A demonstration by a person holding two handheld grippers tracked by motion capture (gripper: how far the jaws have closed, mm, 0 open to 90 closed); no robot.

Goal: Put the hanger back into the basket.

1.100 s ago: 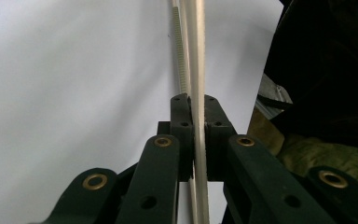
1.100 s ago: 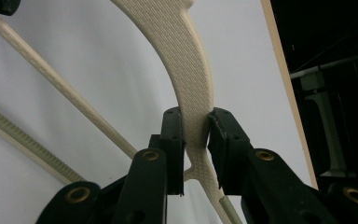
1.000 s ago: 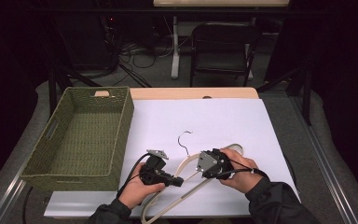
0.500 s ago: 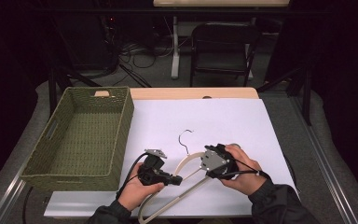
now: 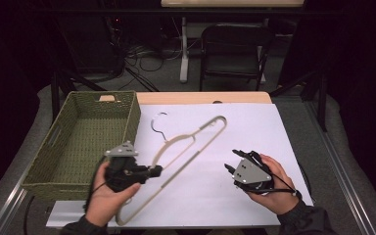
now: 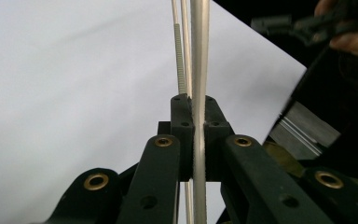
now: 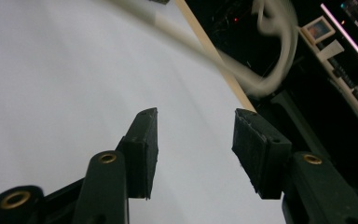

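Note:
A pale beige clothes hanger [image 5: 186,147] hangs tilted above the white sheet, its dark hook [image 5: 157,122] near the basket's corner. My left gripper [image 5: 155,171] is shut on one of its lower arms; in the left gripper view the pads [image 6: 182,116] pinch the thin bar [image 6: 199,46] between them. My right gripper [image 5: 230,161] is off to the hanger's right, apart from it. Its jaws have just been opening, and nothing lies between its fingertips [image 7: 144,130]. The blurred hanger [image 7: 270,79] passes well beyond them.
A green woven basket [image 5: 132,117] stands at the table's left, next to the white sheet [image 5: 264,132]. A wooden table strip [image 5: 200,98] runs along the far edge. A dark chair [image 5: 235,49] and cables sit on the floor behind.
The right gripper let go of the hanger, opened and drew back to the right. The left hand raised the hanger and swung it up and left toward the basket.

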